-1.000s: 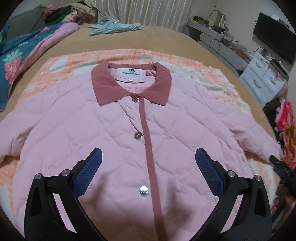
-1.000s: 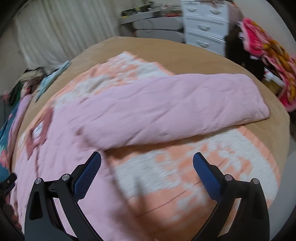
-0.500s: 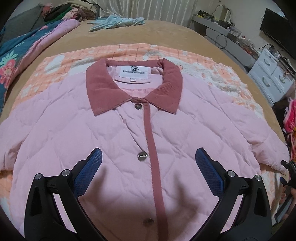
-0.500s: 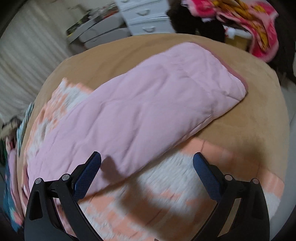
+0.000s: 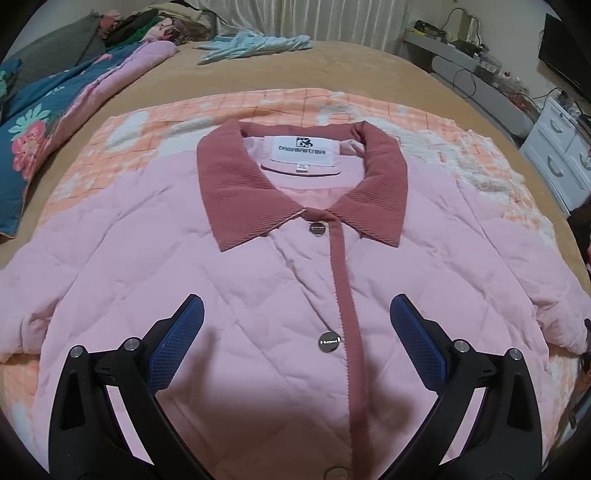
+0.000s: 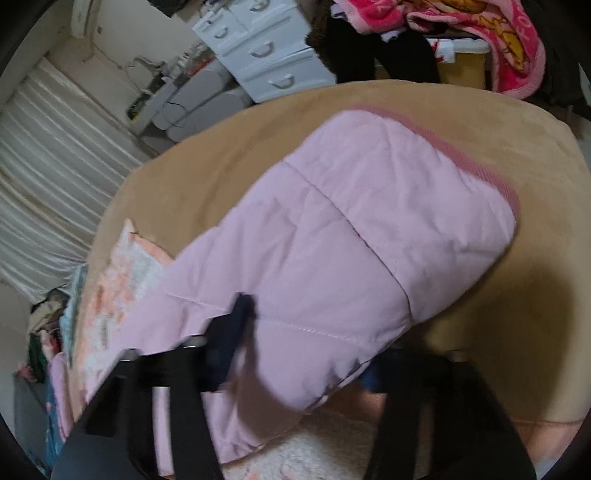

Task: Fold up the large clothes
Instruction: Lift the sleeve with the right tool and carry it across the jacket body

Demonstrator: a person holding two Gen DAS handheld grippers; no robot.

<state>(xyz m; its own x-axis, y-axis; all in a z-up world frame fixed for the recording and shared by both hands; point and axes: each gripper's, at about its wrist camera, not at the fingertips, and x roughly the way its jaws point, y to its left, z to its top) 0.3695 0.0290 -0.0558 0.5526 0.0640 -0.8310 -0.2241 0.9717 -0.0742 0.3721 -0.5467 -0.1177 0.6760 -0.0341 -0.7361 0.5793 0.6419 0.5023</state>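
Observation:
A pink quilted jacket (image 5: 258, 280) with a dark rose collar (image 5: 225, 192) and placket lies buttoned, front up, on an orange-and-white blanket (image 5: 155, 125). My left gripper (image 5: 295, 339) is open and empty just above the jacket's chest, near the second button (image 5: 328, 341). In the right wrist view the jacket's sleeve (image 6: 332, 236), with a rose cuff (image 6: 476, 166), fills the frame. My right gripper (image 6: 306, 350) straddles the sleeve's near edge: one finger (image 6: 236, 325) lies on top, the other is mostly hidden beneath. The view is blurred, so I cannot tell if it grips.
The tan bed cover (image 5: 332, 70) extends around the blanket. A floral quilt (image 5: 37, 110) and clothes pile lie far left, a light blue garment (image 5: 255, 42) at the back. White drawers (image 6: 258, 51) and a pink blanket (image 6: 480, 33) stand beyond the bed's right edge.
My left gripper has moved forward toward the collar, staying open. My right gripper has swung out along the sleeve toward the cuff and closed in around its edge.

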